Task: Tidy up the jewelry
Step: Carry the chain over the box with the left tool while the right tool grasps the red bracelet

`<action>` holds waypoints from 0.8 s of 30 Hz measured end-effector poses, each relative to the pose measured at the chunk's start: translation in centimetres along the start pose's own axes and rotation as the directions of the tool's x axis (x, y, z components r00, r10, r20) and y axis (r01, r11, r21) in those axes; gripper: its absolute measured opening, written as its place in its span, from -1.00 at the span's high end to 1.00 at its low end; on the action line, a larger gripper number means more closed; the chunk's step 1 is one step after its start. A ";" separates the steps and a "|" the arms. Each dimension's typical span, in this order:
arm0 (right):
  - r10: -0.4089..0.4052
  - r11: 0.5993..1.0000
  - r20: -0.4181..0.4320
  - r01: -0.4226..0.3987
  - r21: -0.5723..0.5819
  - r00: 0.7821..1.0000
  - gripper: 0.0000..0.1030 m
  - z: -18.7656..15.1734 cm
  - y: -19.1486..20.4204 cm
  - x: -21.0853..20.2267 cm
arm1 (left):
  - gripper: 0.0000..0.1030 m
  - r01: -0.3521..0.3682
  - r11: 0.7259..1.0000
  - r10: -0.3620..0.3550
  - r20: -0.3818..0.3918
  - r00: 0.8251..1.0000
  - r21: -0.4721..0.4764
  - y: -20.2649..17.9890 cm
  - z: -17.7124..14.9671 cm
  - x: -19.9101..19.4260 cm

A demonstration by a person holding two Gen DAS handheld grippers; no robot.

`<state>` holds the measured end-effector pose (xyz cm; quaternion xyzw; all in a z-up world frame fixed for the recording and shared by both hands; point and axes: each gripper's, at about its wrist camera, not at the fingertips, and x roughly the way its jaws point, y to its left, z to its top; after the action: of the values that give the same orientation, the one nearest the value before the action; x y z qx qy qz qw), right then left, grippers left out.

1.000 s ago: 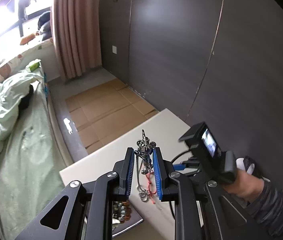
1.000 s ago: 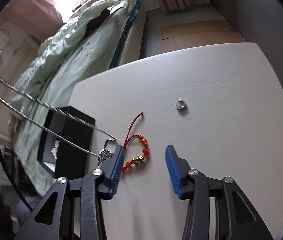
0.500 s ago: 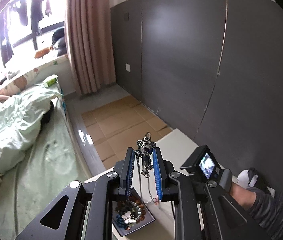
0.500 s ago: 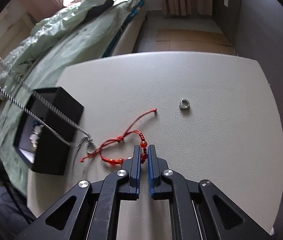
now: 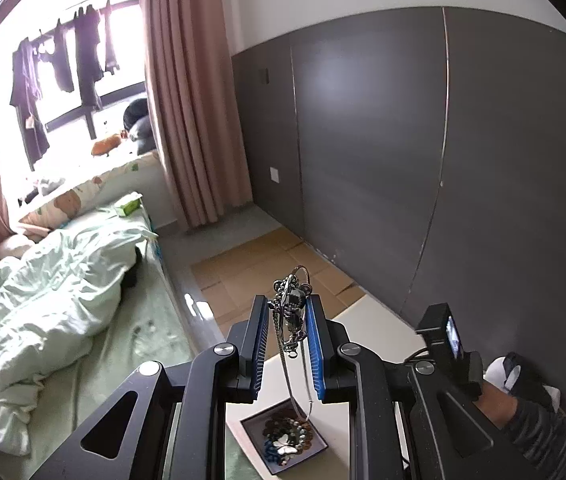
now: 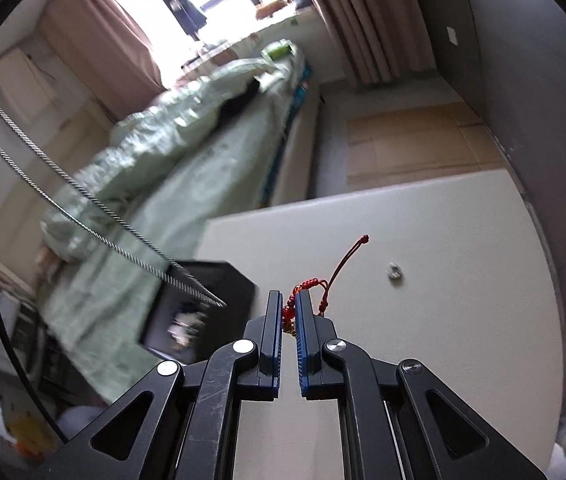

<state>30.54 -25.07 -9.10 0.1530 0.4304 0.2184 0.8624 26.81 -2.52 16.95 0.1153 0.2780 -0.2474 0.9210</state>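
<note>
My left gripper is shut on a silver necklace, whose chain hangs down between the blue pads toward an open black jewelry box holding beaded pieces. In the right wrist view the same chain runs in from the upper left to just above the black box. My right gripper is shut on a red beaded string bracelet, lifted off the white table, its red cord sticking up. A small silver ring lies on the table to the right.
A bed with a pale green quilt runs along the table's left side. Dark wall panels stand behind the table. Brown cardboard covers the floor beyond. A person's hand in a dark sleeve holds the right gripper's handle.
My right gripper closed on the red bracelet and lifted it off the table. My left gripper rose with the necklace, pulling its chain clear of the bracelet; the black box now shows below it.
</note>
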 end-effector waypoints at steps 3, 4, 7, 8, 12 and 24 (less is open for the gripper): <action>0.045 0.999 0.047 -0.046 0.006 0.998 0.86 0.3 1.0 -1.2 | 0.61 -0.011 1.000 0.011 0.001 1.000 0.002 -0.1 0.0 -0.5; 0.063 0.998 0.061 -0.064 0.009 0.996 0.86 0.4 1.3 -1.4 | 0.61 -0.013 1.000 0.013 0.000 1.000 0.001 0.0 -0.1 -0.7; 0.098 0.995 0.093 -0.099 0.011 0.991 0.86 0.6 1.9 -2.0 | 0.61 -0.024 1.000 0.024 -0.006 1.000 0.002 0.1 -0.6 -0.7; 0.110 0.994 0.102 -0.112 0.011 0.989 0.86 0.7 2.3 -2.1 | 0.61 -0.027 1.000 0.027 -0.010 1.000 0.000 0.1 -0.8 -0.6; 0.141 0.990 0.114 -0.141 -0.003 0.983 0.86 0.6 3.4 -2.0 | 0.61 -0.026 0.999 0.025 -0.033 0.999 -0.019 0.9 -2.0 0.4; 0.175 0.984 0.109 -0.173 -0.034 0.978 0.86 0.6 4.8 -1.0 | 0.61 0.007 0.992 -0.020 -0.106 0.994 -0.128 4.2 -8.4 7.1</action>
<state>29.32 -21.51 -5.94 0.1916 0.3639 0.2893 0.8644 30.31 1.16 6.34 0.0676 0.3431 -0.2288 0.9085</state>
